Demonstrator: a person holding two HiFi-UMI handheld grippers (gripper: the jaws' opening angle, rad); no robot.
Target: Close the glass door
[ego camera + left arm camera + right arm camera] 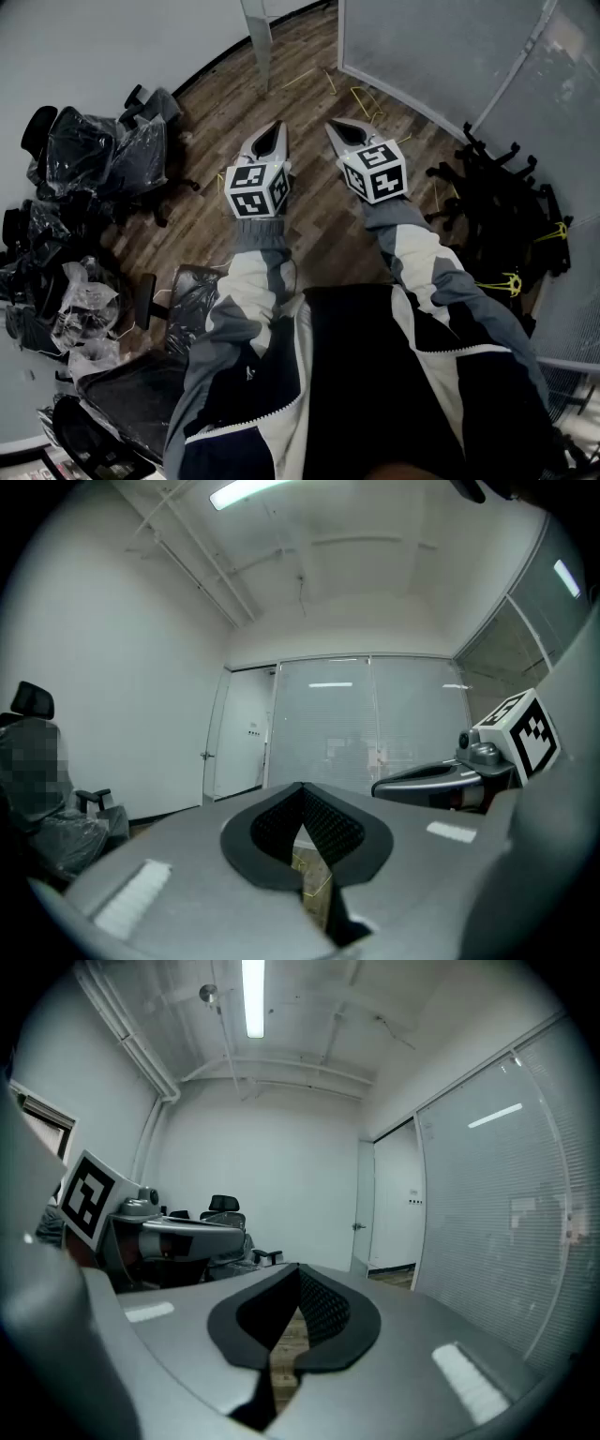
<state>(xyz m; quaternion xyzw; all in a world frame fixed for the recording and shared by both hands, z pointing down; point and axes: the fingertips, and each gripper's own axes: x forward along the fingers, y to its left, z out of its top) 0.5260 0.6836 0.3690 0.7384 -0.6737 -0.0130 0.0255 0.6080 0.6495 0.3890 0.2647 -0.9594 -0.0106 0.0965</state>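
The door (257, 36) stands ahead at the end of a frosted glass wall (431, 47), and it looks swung open. In the left gripper view the door (239, 747) shows a lever handle (204, 757); in the right gripper view the handle (358, 1227) sits left of the glass wall (497, 1232). Both grippers are held out side by side over the wood floor, well short of the door. My left gripper (277, 125) (300, 787) is shut with nothing in it. My right gripper (333, 124) (298, 1267) is shut and empty too.
Plastic-wrapped office chairs (103, 150) crowd the left wall. A heap of black chair bases (497, 197) lies by the glass at the right. Thin yellow ties (366, 94) are scattered on the wood floor (309, 216) in front of the door.
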